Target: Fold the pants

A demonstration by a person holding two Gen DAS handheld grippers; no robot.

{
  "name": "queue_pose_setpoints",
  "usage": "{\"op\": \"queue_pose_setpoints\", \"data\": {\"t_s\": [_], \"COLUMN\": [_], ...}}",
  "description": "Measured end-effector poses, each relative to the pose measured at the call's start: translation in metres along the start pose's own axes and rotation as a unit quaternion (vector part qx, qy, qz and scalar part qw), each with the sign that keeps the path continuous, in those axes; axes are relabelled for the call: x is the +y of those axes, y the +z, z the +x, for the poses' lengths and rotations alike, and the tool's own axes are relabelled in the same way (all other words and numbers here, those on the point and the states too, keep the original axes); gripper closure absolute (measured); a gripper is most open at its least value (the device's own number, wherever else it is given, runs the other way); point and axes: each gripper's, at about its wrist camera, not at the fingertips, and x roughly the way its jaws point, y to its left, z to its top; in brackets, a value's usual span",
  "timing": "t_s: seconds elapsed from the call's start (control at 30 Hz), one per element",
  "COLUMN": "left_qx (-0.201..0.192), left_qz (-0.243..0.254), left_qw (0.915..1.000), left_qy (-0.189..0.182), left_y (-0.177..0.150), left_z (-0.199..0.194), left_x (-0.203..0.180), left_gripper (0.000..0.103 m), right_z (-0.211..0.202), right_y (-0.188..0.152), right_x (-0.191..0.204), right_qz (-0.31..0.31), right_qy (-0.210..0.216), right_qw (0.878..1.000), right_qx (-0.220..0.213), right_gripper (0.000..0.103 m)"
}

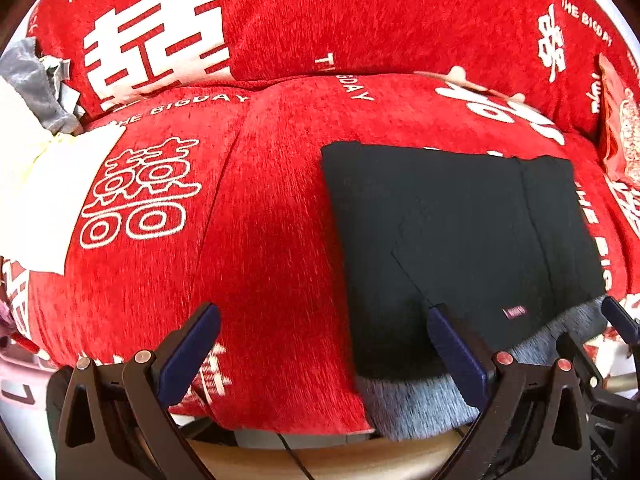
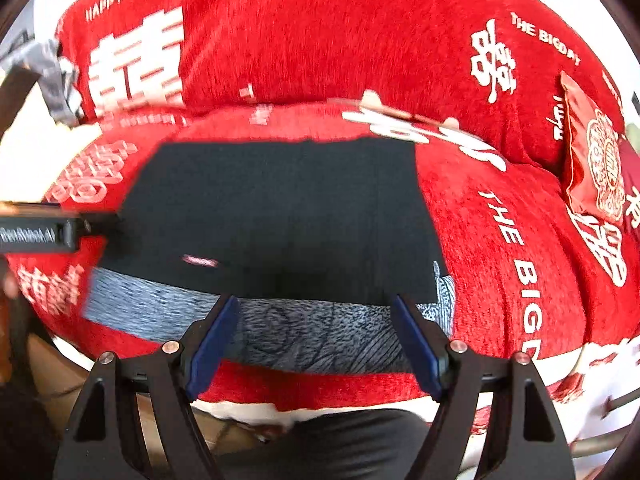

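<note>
The black pants [image 1: 460, 232] lie folded into a flat rectangle on the red sofa seat, with a small pink label [image 1: 514, 312] near the front edge and a grey fleecy lining [image 1: 420, 404] showing below. My left gripper [image 1: 324, 320] is open and empty, its right finger over the pants' front left corner. In the right wrist view the pants [image 2: 280, 216] fill the middle, and my right gripper [image 2: 316, 312] is open and empty just in front of the grey lining [image 2: 304, 336]. The right gripper's finger shows at the left view's right edge [image 1: 620, 316].
The red sofa cover [image 1: 264, 240] with white wedding lettering spans both views, backrest cushion [image 1: 320, 12] behind. A white and pale yellow cloth [image 1: 44, 192] and grey fabric [image 1: 36, 84] lie at the left. A red patterned pillow [image 2: 596, 168] stands at the right. The other gripper's body [image 2: 40, 232] enters from the left.
</note>
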Motion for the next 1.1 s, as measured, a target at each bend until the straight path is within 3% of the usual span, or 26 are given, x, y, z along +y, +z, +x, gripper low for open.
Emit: {"op": "queue_pose_setpoints", "data": {"t_s": [0.1,0.27,0.53,0.67,0.73,0.83,0.93,1.0,1.1], "left_qx": [0.000,0.012,0.012,0.018,0.001,-0.005,0.031,0.040,0.040], "left_qz": [0.020,0.021,0.048,0.027,0.012,0.022,0.016,0.004,0.011], "left_qw": [0.9998,0.9997,0.9982,0.9993,0.9999,0.9997,0.9994,0.9990,0.9991], "left_qy": [-0.001,-0.002,0.033,0.019,-0.007,-0.001,-0.007,-0.018,-0.011], "left_y": [-0.013,-0.018,-0.025,-0.022,-0.023,-0.023,-0.027,-0.028,-0.027], "left_z": [0.000,0.010,0.020,0.014,0.002,0.001,0.021,0.026,0.026], "left_x": [-0.003,-0.004,-0.018,-0.012,-0.008,-0.011,-0.008,-0.006,-0.008], "left_gripper": [0.000,0.000,0.000,0.000,0.000,0.000,0.000,0.000,0.000], "right_z": [-0.002,0.021,0.026,0.004,-0.002,0.009,0.021,0.028,0.029], "right_y": [-0.003,-0.013,-0.019,-0.013,-0.010,-0.012,-0.016,-0.018,-0.018], "right_x": [0.005,-0.001,-0.004,-0.005,-0.007,-0.005,-0.006,-0.005,-0.004], "right_qz": [-0.007,0.009,0.004,0.013,0.006,-0.010,0.004,0.002,0.006], "right_qy": [0.007,0.000,0.003,0.003,-0.020,-0.060,-0.057,-0.065,-0.070], "right_qw": [1.000,1.000,1.000,1.000,0.999,0.998,0.998,0.998,0.997], "right_qx": [-0.014,0.005,0.005,-0.027,-0.039,-0.019,0.001,0.012,0.015], "right_gripper": [0.021,0.021,0.020,0.020,0.020,0.020,0.017,0.010,0.009]}}
